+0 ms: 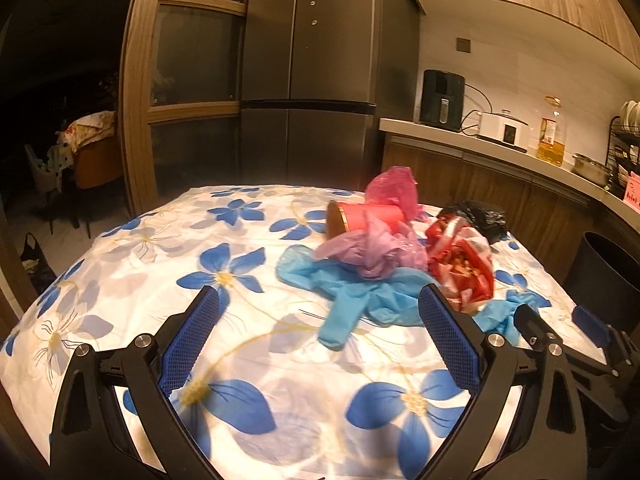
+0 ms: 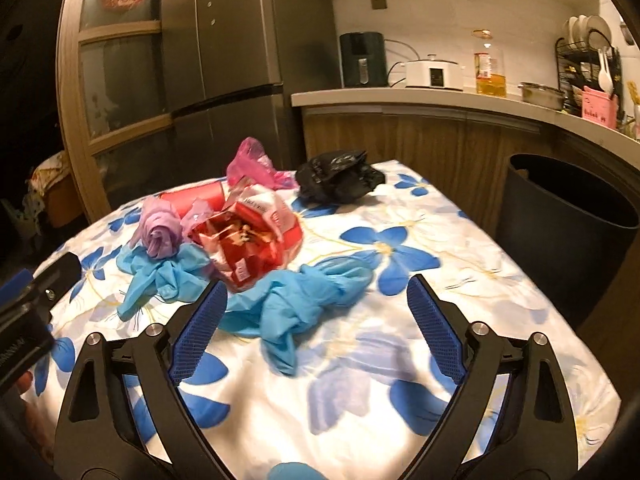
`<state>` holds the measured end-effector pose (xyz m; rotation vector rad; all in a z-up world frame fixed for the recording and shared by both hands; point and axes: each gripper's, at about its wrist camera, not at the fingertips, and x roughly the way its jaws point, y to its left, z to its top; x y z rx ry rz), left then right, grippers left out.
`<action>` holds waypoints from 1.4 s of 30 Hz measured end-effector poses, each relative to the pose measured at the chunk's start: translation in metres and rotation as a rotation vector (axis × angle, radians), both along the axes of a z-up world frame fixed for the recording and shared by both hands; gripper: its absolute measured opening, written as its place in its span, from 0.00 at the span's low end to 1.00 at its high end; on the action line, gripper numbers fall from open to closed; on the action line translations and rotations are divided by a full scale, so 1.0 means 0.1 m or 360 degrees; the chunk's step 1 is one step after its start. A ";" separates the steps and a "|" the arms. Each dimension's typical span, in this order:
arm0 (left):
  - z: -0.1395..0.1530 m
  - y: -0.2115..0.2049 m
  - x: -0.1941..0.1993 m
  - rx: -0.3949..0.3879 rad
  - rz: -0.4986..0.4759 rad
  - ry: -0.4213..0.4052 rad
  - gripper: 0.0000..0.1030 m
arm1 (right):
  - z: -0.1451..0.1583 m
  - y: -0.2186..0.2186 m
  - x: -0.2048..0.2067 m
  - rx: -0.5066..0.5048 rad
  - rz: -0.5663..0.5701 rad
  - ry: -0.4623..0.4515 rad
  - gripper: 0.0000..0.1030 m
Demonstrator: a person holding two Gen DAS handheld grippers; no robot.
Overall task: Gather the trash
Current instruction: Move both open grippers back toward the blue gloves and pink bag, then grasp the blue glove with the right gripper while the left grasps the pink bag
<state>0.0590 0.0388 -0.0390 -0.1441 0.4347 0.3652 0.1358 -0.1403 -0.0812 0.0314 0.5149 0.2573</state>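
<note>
A pile of trash lies on the flowered tablecloth (image 1: 248,344): a blue glove (image 1: 352,300), a second blue glove (image 2: 296,300), a red and white wrapper (image 1: 460,268) (image 2: 248,240), a purple bag (image 1: 376,248) (image 2: 158,232), a red cup on its side (image 1: 360,218), a pink bag (image 1: 394,188) (image 2: 252,164) and a black bag (image 2: 340,176) (image 1: 480,216). My left gripper (image 1: 320,300) is open and empty, just short of the first glove. My right gripper (image 2: 314,288) is open and empty, its jaws either side of the second glove. The right gripper also shows in the left wrist view (image 1: 556,320).
A dark bin (image 2: 568,232) (image 1: 600,276) stands beside the table on the right. Behind are a fridge (image 1: 308,72), a wooden cabinet and a counter (image 2: 440,100) with an air fryer, a cooker, an oil bottle and a dish rack.
</note>
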 end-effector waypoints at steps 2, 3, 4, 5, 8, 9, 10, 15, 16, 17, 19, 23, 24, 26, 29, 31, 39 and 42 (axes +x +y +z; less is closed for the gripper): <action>-0.01 0.05 0.01 0.0002 0.0010 0.0008 0.93 | -0.05 0.06 0.06 -0.0012 0.0010 0.0033 0.77; -0.02 0.08 0.02 0.0004 0.0015 0.0013 0.93 | -0.07 0.07 0.08 -0.0017 0.0016 0.0048 0.74; -0.03 0.11 0.04 0.0002 0.0020 0.0019 0.93 | -0.11 0.09 0.11 -0.0028 0.0021 0.0072 0.70; -0.03 0.12 0.05 -0.0001 0.0023 0.0021 0.93 | -0.13 0.10 0.14 -0.0035 0.0022 0.0087 0.64; -0.03 0.15 0.10 -0.0009 0.0019 0.0020 0.93 | -0.20 0.15 0.20 -0.0040 0.0043 0.0139 0.46; -0.02 0.15 0.12 -0.0011 0.0012 0.0014 0.93 | -0.21 0.15 0.21 -0.0042 0.0047 0.0154 0.42; -0.01 0.15 0.14 -0.0013 0.0003 0.0010 0.93 | -0.23 0.15 0.23 -0.0036 0.0058 0.0172 0.34; 0.01 0.09 0.34 -0.0003 -0.0056 0.0001 0.92 | -0.26 0.15 0.25 -0.0026 0.0090 0.0192 0.16; 0.01 0.08 0.38 -0.0001 -0.0063 0.0005 0.92 | -0.25 0.13 0.24 -0.0018 0.0091 0.0186 0.13; 0.02 0.07 0.44 -0.0003 -0.0078 0.0011 0.89 | -0.24 0.11 0.23 -0.0006 0.0088 0.0176 0.12; 0.02 0.07 0.57 -0.0021 -0.0098 0.0028 0.89 | -0.18 0.05 0.18 0.0017 0.0069 0.0132 0.11; 0.02 0.07 0.77 -0.0071 -0.0139 0.0060 0.78 | -0.07 -0.06 0.12 0.0027 0.0038 0.0057 0.11; 0.01 0.06 0.82 -0.0067 -0.0143 0.0076 0.76 | -0.05 -0.09 0.11 0.0034 0.0034 0.0048 0.11; -0.03 0.04 0.91 -0.0061 -0.0152 0.0111 0.70 | -0.01 -0.13 0.10 0.0051 0.0031 0.0033 0.11; -0.09 0.04 1.03 -0.0086 -0.0168 0.0186 0.51 | 0.02 -0.17 0.10 0.0061 0.0028 0.0019 0.11; -0.12 0.05 1.07 -0.0106 -0.0174 0.0217 0.40 | 0.03 -0.19 0.11 0.0064 0.0028 0.0018 0.10; -0.11 0.05 1.01 -0.0121 -0.0168 0.0226 0.04 | 0.06 -0.22 0.09 0.0057 0.0020 0.0013 0.10; -0.02 0.08 0.85 -0.0154 -0.0136 0.0166 0.03 | 0.09 -0.25 0.05 0.0064 0.0019 -0.0004 0.10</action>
